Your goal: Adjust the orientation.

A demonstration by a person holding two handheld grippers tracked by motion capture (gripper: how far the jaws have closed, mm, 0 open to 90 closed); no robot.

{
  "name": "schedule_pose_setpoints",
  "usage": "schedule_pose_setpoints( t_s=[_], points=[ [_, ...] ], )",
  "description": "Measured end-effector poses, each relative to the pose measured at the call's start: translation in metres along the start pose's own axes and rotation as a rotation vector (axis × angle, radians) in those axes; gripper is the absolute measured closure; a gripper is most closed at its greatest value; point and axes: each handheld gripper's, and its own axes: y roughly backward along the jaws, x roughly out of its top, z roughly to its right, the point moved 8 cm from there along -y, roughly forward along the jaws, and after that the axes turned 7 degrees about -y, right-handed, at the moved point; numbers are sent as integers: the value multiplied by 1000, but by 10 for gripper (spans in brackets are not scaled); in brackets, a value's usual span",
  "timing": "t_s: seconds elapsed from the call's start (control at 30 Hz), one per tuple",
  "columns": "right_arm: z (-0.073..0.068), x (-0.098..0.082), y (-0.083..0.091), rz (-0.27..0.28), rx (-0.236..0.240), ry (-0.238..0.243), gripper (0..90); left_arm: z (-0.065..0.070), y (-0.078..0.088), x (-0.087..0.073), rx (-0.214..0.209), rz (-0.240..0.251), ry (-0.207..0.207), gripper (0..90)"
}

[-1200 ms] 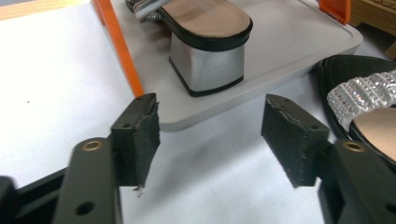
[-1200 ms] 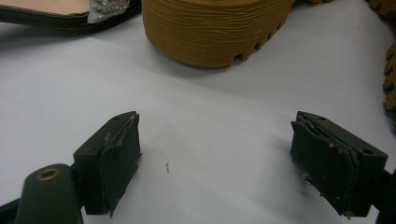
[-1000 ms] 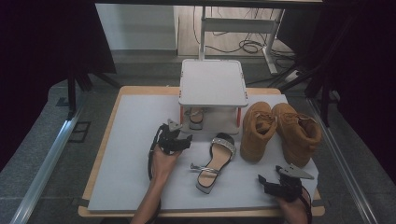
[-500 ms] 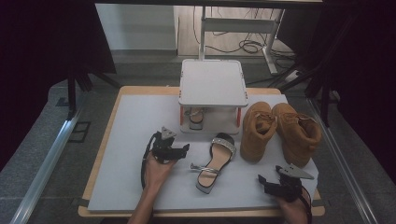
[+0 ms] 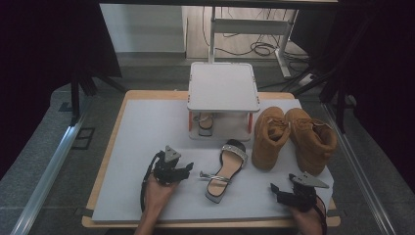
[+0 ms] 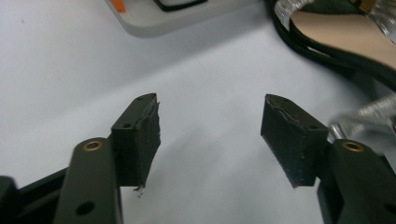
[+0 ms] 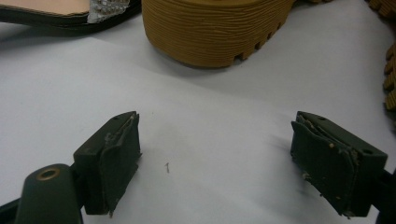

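A black sandal with silver straps [image 5: 222, 171] lies on the white mat [image 5: 147, 127], toe toward the stand. Its sole [image 6: 345, 32] and a silver strap [image 6: 373, 116] show at the right of the left gripper view. My left gripper [image 5: 188, 169] sits just left of the sandal's heel, apart from it. Its jaws [image 6: 210, 126] are open and have just been closing, with only bare mat between them. My right gripper [image 5: 275, 190] rests open near the front right edge. It [image 7: 215, 144] faces a tan boot's ribbed sole [image 7: 210, 28].
A white stand [image 5: 223, 88] sits at the mat's back middle with a second sandal [image 5: 205, 125] under it. Two tan boots [image 5: 293, 137] stand to its right. The wooden table edge [image 5: 205, 224] runs close in front of both hands.
My left gripper has drawn back from the stand toward the near edge and a little left. The right gripper, sandals and boots have stayed put.
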Motion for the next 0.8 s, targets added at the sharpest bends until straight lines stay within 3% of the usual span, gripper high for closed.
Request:
schedule_pose_setpoints(
  t_s=[0.4, 0.8],
  points=[
    [0, 0, 0, 0, 0, 0, 159, 18, 22, -24, -34, 9, 1, 364],
    [0, 0, 0, 0, -1, 1, 159, 52, 34, -36, -96, 18, -34, 339]
  ],
)
